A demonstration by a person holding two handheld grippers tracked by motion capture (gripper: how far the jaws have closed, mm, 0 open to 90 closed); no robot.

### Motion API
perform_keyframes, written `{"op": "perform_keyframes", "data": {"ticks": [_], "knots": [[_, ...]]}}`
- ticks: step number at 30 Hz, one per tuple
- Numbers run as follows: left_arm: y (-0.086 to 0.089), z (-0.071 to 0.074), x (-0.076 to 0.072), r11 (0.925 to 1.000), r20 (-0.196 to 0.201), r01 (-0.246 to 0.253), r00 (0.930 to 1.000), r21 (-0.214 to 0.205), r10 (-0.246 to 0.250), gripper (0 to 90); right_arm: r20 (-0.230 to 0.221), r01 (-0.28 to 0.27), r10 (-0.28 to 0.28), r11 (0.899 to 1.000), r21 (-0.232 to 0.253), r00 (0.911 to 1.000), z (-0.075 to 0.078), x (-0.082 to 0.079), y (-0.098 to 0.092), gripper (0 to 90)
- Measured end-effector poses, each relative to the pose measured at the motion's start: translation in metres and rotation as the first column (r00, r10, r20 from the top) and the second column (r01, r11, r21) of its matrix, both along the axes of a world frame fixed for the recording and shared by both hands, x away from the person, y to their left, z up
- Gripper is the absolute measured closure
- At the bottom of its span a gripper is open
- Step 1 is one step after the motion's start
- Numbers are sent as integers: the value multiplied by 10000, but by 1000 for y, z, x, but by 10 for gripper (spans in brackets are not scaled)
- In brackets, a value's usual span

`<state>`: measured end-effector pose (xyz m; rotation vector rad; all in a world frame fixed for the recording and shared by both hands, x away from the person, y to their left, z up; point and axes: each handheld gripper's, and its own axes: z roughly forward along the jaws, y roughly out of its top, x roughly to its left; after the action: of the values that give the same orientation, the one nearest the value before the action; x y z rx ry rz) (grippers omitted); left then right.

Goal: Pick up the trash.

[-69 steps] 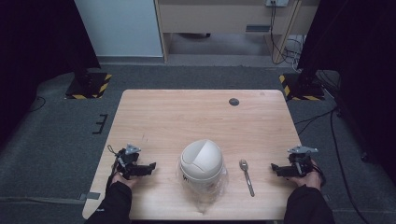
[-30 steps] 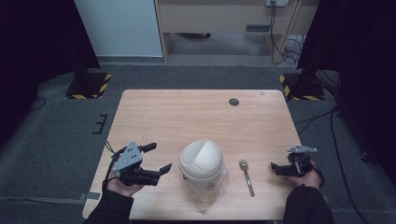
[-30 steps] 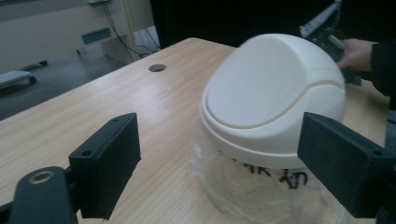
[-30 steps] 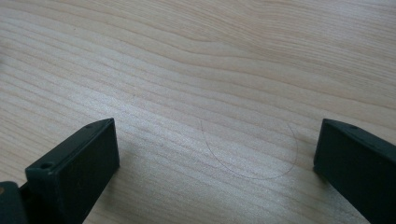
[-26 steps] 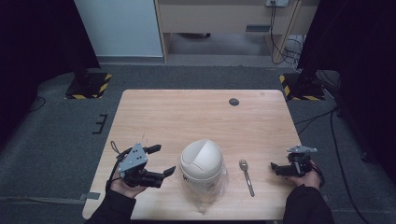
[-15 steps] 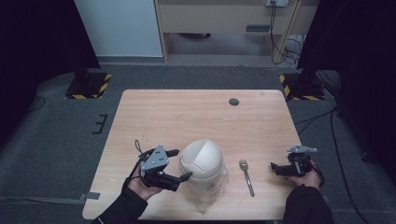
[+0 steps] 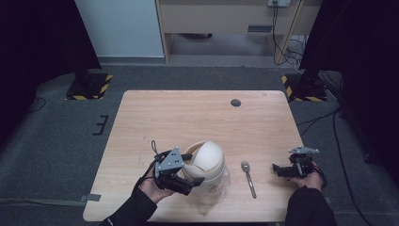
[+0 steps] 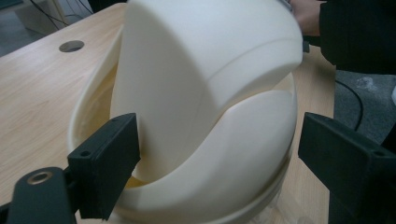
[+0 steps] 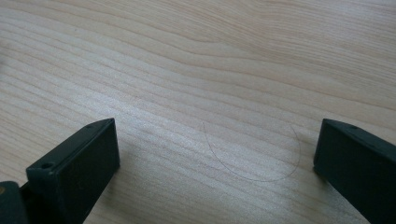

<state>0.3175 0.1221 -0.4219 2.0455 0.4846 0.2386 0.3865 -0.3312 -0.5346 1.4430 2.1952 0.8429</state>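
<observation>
A clear jar (image 7: 215, 187) with a cream domed swing lid (image 7: 208, 159) stands near the table's front edge. My left gripper (image 7: 193, 168) is open against the lid's left side. In the left gripper view the lid (image 8: 219, 70) is close up with its flap tilted inward, and the left gripper (image 8: 219, 163) straddles it, one jaw at the opening and the other off the far side. A metal spoon (image 7: 248, 178) lies right of the jar. My right gripper (image 7: 277, 170) rests open by the table's right edge, and in its own view the right gripper (image 9: 215, 158) has bare wood between its jaws.
The wooden table (image 7: 188, 117) has a round cable hole (image 7: 235, 102) near the back. Grey carpet surrounds the table, with black stands and cables on the floor at both sides.
My left gripper has travelled right from the table's left edge to the jar, and the lid's flap has tipped open. The right gripper has not moved.
</observation>
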Motion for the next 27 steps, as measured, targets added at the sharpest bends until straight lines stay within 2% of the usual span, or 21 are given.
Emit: {"op": "perform_keyframes", "data": {"ticks": [4, 8, 13, 14, 17, 18, 20, 21, 23, 25, 27], "knots": [[-7, -3, 3, 10000, -123, 15, 9999, 4, -15, 112, -110, -7, 7, 10000, -11, 9999, 1, 0, 1, 14], [-7, -3, 2, 10000, -92, 9, 10000, -6, -9, 116, -217, -33, 32, 10000, -46, 9998, 4, 0, 1, 64], [6, 5, -1, 9985, 76, -391, 9992, -396, 394, 117, -194, -76, 77, 10000, 49, 9998, 8, -1, 2, 120], [15, 10, -3, 9966, 156, -605, 9980, -563, 615, 117, 131, -6, 2, 9997, 256, 9999, 13, -1, 1, 132], [26, 14, -6, 9942, 234, -807, 9963, -716, 826, 117, 299, 84, -97, 9990, 443, 9995, 17, -2, -2, 150], [37, 16, -8, 9908, 277, -1077, 9935, -825, 1103, 117, 358, 79, -96, 9988, 485, 9993, 18, -2, -3, 156], [43, 17, -9, 9888, 262, -1211, 9920, -877, 1238, 117, 432, 55, -80, 9983, 575, 9990, 22, -3, -2, 163], [54, 16, -11, 9848, 267, -1481, 9882, -905, 1511, 117, 490, 32, -62, 9981, 613, 9988, 25, -4, -1, 164], [65, 12, -11, 9802, 146, -1779, 9836, -865, 1798, 117, 660, -1, -50, 9970, 772, 9978, 31, -6, 1, 184], [69, 9, -11, 9779, 67, -1912, 9813, -844, 1924, 117, 947, -80, -11, 9954, 956, 9955, 39, -8, 5, 196], [82, 0, -9, 9693, -232, -2368, 9715, -662, 2357, 117, 1098, -82, -34, 9945, 1048, 9939, 44, -9, 8, 198]]}}
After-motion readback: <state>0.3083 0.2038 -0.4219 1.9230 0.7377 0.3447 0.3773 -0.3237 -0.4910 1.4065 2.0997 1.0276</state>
